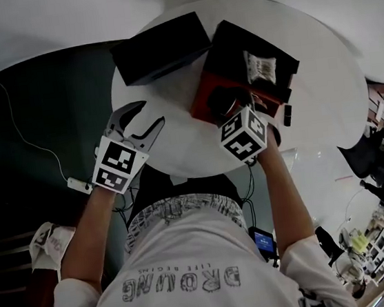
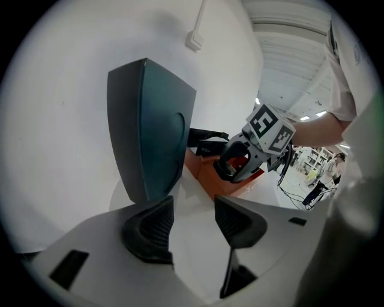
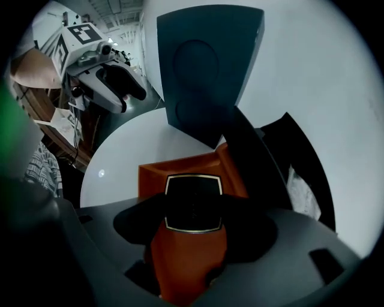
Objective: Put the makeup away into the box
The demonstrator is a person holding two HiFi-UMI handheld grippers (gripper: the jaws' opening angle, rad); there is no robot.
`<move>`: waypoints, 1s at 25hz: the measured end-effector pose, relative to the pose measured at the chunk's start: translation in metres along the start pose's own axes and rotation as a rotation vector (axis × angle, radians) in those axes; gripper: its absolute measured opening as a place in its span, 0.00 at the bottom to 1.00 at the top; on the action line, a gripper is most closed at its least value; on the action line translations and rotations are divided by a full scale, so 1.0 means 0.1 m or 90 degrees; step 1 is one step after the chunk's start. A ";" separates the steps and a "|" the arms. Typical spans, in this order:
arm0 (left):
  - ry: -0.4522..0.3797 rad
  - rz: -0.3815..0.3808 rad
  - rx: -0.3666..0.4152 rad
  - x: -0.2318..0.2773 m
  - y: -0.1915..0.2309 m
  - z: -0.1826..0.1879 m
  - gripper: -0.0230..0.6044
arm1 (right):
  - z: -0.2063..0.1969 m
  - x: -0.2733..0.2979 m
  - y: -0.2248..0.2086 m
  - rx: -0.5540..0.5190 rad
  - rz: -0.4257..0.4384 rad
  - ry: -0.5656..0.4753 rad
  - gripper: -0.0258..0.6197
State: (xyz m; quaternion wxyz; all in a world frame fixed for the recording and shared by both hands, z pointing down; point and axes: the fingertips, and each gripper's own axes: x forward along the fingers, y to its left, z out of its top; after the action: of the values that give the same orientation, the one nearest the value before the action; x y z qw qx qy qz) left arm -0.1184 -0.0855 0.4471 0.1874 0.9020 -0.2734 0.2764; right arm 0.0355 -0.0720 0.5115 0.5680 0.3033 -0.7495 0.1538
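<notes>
An open box with an orange-red inside [image 1: 206, 88] [image 3: 180, 171] [image 2: 207, 171] lies on the round white table [image 1: 323, 91]. My right gripper [image 1: 232, 109] [image 3: 193, 207] points steeply down over that box. It is shut on a square black makeup compact with a thin gold rim [image 3: 193, 202], held just above the orange inside. My left gripper [image 1: 151, 114] [image 2: 193, 210] hovers over the table's near left edge, apart from the box. Its jaws stand open with nothing between them. The right gripper [image 2: 240, 162] also shows in the left gripper view.
A closed black box [image 1: 162, 49] [image 2: 150, 132] [image 3: 207, 72] stands at the table's far left. The open box's black lid [image 1: 234, 47] carries a white packet [image 1: 261, 66]. A small black item [image 1: 287, 114] lies to the box's right. A white cable with a plug [image 1: 79, 185] runs over the dark floor.
</notes>
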 end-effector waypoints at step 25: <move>0.041 -0.016 -0.007 0.16 0.09 -0.14 0.41 | -0.02 0.45 0.10 0.015 0.042 0.041 0.54</move>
State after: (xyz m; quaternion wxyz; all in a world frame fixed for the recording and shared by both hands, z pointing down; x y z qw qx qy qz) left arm -0.1180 -0.0922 0.4696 0.2046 0.8950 -0.2573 0.3015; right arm 0.0225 -0.0758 0.5555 0.5827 0.2804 -0.7385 0.1910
